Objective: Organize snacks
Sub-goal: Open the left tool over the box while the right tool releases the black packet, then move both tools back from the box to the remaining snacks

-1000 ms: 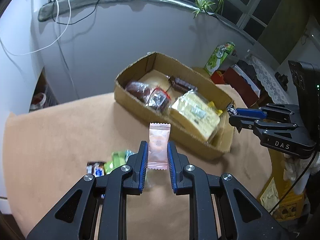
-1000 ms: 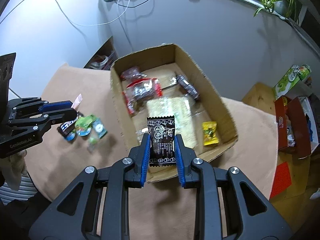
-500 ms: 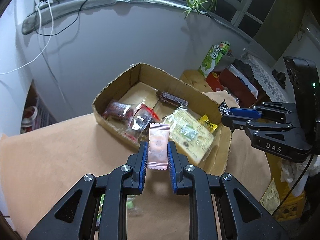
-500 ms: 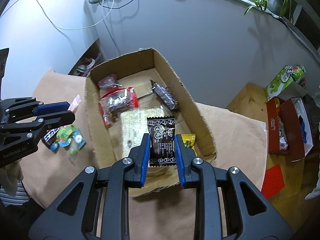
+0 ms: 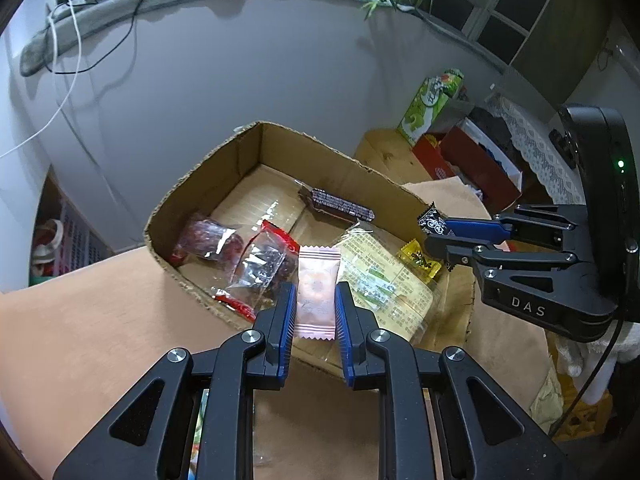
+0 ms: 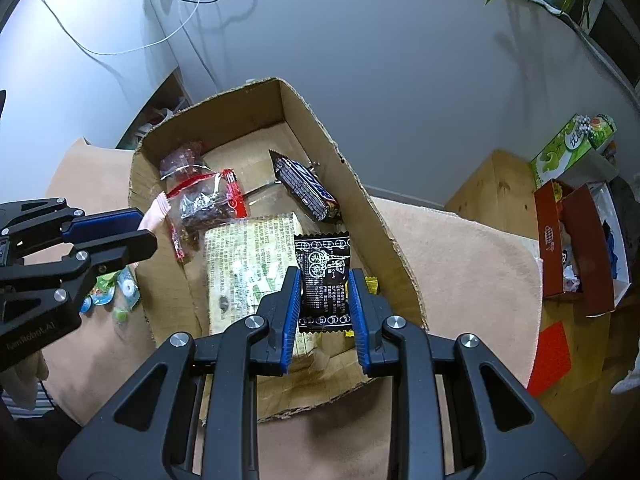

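My left gripper is shut on a pink candy packet and holds it over the near left wall of the open cardboard box. My right gripper is shut on a black candy packet over the box's near end. The box holds a yellow-green cracker pack, a red-trimmed bag of dark snacks, a dark chocolate bar and a small yellow candy. Each gripper shows in the other's view: the right one, the left one.
The box stands on a tan cloth-covered table. Several small green and blue snacks lie on the cloth left of the box. A red carton and a green carton stand to the right. A grey wall is behind.
Both grippers have moved forward with their packets, from over the cloth to over the box. The loose snacks have slid out of the left wrist view.
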{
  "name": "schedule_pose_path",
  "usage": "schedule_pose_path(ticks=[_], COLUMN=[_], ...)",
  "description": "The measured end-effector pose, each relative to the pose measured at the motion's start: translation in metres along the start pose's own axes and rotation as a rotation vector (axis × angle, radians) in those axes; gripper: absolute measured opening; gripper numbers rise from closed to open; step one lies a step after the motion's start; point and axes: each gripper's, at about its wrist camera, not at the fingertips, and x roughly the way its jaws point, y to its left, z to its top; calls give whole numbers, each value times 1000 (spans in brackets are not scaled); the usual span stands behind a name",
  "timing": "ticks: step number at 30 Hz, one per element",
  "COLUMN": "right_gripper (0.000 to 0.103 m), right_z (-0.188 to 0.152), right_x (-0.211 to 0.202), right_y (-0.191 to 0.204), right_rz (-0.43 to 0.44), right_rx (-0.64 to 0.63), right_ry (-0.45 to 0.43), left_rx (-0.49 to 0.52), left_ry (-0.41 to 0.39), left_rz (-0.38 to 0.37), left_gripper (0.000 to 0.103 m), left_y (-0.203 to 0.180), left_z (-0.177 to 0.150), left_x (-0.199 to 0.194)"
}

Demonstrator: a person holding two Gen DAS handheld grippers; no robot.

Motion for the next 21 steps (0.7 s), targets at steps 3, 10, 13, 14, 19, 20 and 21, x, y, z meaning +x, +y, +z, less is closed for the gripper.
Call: schedule_pose_path(ticks=[3, 10, 13, 14, 19, 20, 21], right_gripper=[25, 64, 68, 68, 69, 69, 69], right_z=[0, 2, 2, 2, 3, 3, 4], right_x=[4, 5, 3, 4, 4, 3, 2], right_y=[-2, -1, -1, -1, 3, 4, 5], right_rz=[-3, -38, -44, -41, -50, -49, -50], right_rx=[0, -11, -10, -11, -19, -19, -21], right_ry=[7, -2, -10, -6, -2, -2, -4], left_rx=[2, 7, 1, -2, -21, -26, -28], left_ry=[10, 34, 38, 39, 35, 33, 32], left_rz=[1, 10, 15, 15, 15, 13, 15], left_gripper=[18, 31, 39, 39, 39, 39, 39], left_y=[-2, -3, -2, -1, 6, 7, 8], left_z=[1, 3, 2, 2, 2, 2, 2], left_x=[5, 12, 13, 13, 11, 10, 9])
